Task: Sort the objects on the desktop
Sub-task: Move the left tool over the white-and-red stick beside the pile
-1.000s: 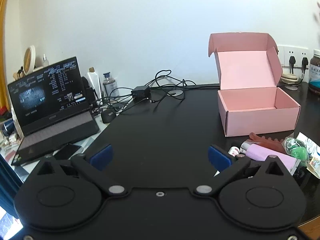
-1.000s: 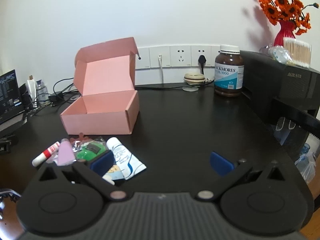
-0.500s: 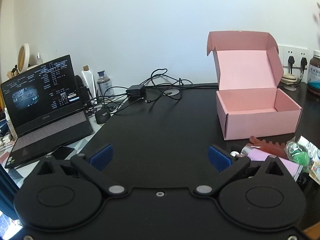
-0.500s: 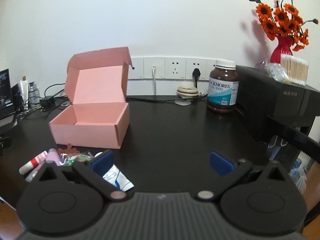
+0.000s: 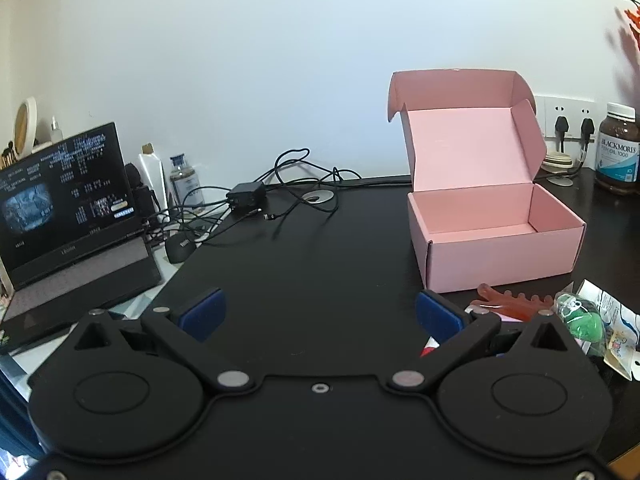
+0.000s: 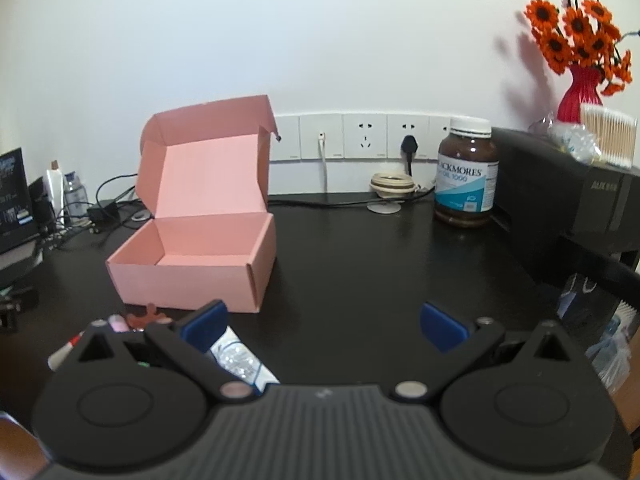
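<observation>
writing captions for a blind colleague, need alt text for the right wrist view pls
An open right gripper hovers empty over a black desk, facing an open, empty pink box with its lid up. Small items, including a white tube, lie in front of the box at lower left; a brown supplement bottle and orange flowers stand to the right.

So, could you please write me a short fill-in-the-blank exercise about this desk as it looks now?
1. The pink box has its lid ____.
2. Inside, the box holds ____.
3. The brown bottle has a ____ cap.
4. The flowers stand in a ____ vase.

Missing words: open; nothing; white; red
</observation>
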`<action>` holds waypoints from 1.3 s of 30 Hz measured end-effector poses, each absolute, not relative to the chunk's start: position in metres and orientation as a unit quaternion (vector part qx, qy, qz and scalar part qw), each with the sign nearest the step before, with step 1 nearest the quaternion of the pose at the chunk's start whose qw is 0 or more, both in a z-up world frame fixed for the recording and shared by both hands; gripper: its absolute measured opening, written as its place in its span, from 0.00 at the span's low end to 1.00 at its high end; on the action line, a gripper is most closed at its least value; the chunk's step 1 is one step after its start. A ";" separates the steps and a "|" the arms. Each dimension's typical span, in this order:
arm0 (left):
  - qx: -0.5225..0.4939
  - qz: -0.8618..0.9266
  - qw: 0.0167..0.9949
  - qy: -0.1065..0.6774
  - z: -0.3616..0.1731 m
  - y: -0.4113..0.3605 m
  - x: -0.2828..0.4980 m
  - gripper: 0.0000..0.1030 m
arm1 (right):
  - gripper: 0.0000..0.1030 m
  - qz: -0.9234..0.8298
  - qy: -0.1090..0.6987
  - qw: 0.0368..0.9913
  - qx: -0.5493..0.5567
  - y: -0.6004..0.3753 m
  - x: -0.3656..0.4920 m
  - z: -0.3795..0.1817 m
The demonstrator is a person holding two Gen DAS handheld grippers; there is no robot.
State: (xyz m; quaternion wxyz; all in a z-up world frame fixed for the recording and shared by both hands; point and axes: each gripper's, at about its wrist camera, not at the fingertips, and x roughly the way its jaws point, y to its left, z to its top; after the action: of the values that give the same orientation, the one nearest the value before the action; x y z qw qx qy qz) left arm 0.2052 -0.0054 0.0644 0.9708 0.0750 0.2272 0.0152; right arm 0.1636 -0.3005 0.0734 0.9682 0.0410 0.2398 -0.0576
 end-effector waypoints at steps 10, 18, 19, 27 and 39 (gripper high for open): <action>0.049 -0.003 0.968 0.244 0.059 0.004 0.217 1.00 | 0.99 -0.064 0.226 0.970 0.064 -0.307 0.170 0.072; 0.070 -0.018 0.965 0.252 0.043 -0.005 0.219 1.00 | 0.99 -0.060 0.224 0.972 0.041 -0.302 0.166 0.065; 0.074 -0.024 0.965 0.250 0.041 -0.006 0.217 1.00 | 0.99 -0.058 0.224 0.972 0.038 -0.300 0.166 0.065; 0.087 -0.014 0.962 0.259 0.036 -0.019 0.218 1.00 | 0.99 -0.046 0.234 0.970 0.044 -0.298 0.166 0.060; 0.094 -0.033 0.960 0.261 0.032 -0.029 0.216 0.99 | 0.99 -0.064 0.221 0.972 0.049 -0.306 0.157 0.068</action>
State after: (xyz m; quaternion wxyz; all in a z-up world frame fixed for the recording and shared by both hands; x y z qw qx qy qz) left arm 0.2162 -0.0287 0.0316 0.9601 0.0941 0.2613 -0.0326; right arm 0.1574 -0.3061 0.0676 0.9718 0.0489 0.2215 -0.0638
